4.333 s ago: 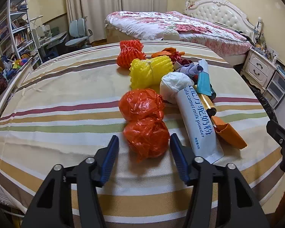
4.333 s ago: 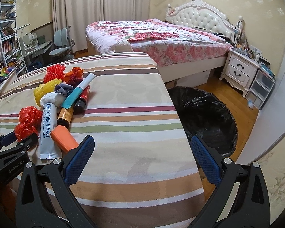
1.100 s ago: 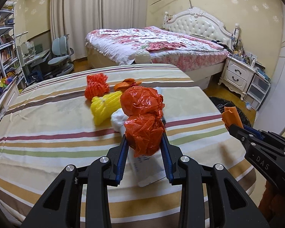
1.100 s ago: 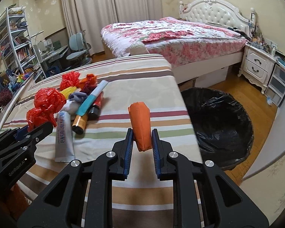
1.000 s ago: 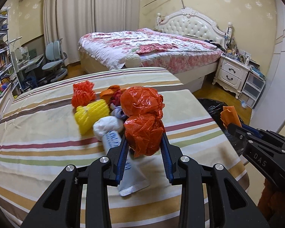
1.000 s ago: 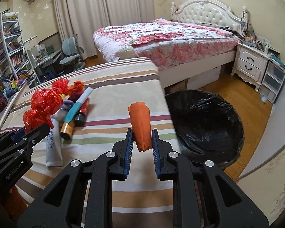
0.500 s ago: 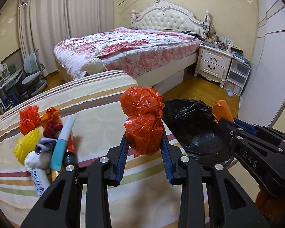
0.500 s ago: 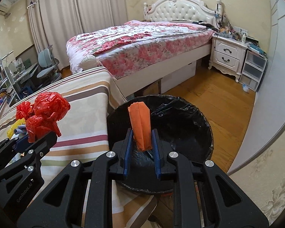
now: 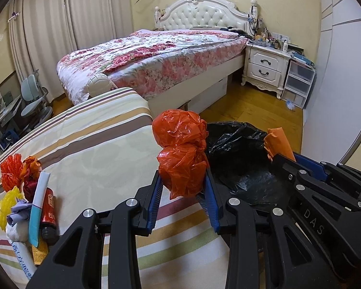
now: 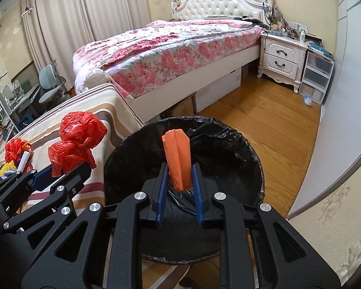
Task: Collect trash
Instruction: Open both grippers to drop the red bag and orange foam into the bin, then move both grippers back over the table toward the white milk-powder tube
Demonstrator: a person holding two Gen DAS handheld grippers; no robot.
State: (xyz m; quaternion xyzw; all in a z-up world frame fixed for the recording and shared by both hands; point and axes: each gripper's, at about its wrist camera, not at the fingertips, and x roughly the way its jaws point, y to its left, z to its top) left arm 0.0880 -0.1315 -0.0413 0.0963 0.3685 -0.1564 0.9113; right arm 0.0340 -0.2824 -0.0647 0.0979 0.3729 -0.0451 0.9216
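**Two pieces of trash held at the bin**

Two grippers are seen, each closed on one item. The left gripper is pinched around a crumpled red plastic bag, which bulges up above the blue pads in two knotted lumps. It is held over the right edge of the striped counter, just beside the black-lined trash bin. In the right wrist view the same bag is seen at the left, above the counter's edge and apart from the bin's rim.

The right gripper is pressed together on a folded orange paper packet, which stands upright between the pads. It is held directly above the open mouth of the trash bin — the black liner is visible behind and below it on all sides. From the left wrist view the packet is seen at the right, over the bin's far side.

More trash is left on the counter at the far left: a red mesh ball, a yellow mesh net, a teal-and-white tube, a small red bottle and a white sachet printed with blue characters — all bunched together and touching. A bed with a floral cover and a white nightstand are seen beyond.
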